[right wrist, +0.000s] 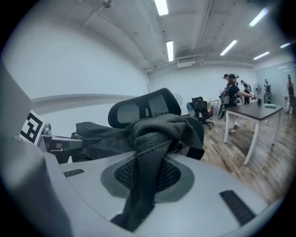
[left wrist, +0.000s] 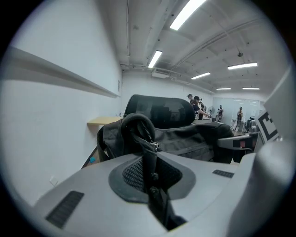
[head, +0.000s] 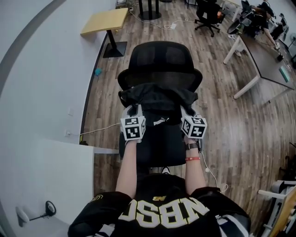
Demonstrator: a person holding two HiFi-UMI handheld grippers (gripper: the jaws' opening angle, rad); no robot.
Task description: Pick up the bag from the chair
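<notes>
A black bag (head: pixel 157 99) with a white logo lies on the black office chair (head: pixel 159 58), its top edge bunched up between my two grippers. My left gripper (head: pixel 134 111) is shut on the bag's left end; in the left gripper view its jaws (left wrist: pixel 148 152) pinch a fold of fabric beside a zipper (left wrist: pixel 147 134). My right gripper (head: pixel 187 112) is shut on the bag's right end, where a black strap (right wrist: pixel 150 148) runs down between its jaws (right wrist: pixel 147 164). I cannot tell whether the bag (right wrist: pixel 138 129) rests on the seat (head: pixel 159 148) or hangs just off it.
A white wall (head: pixel 41 92) runs close along the left. A small wooden table (head: pixel 105 21) stands at the back left. A white-legged desk (head: pixel 261 55) is at the right, with office chairs (head: pixel 208 14) and people behind it. A white cable (head: pixel 99 129) crosses the wood floor.
</notes>
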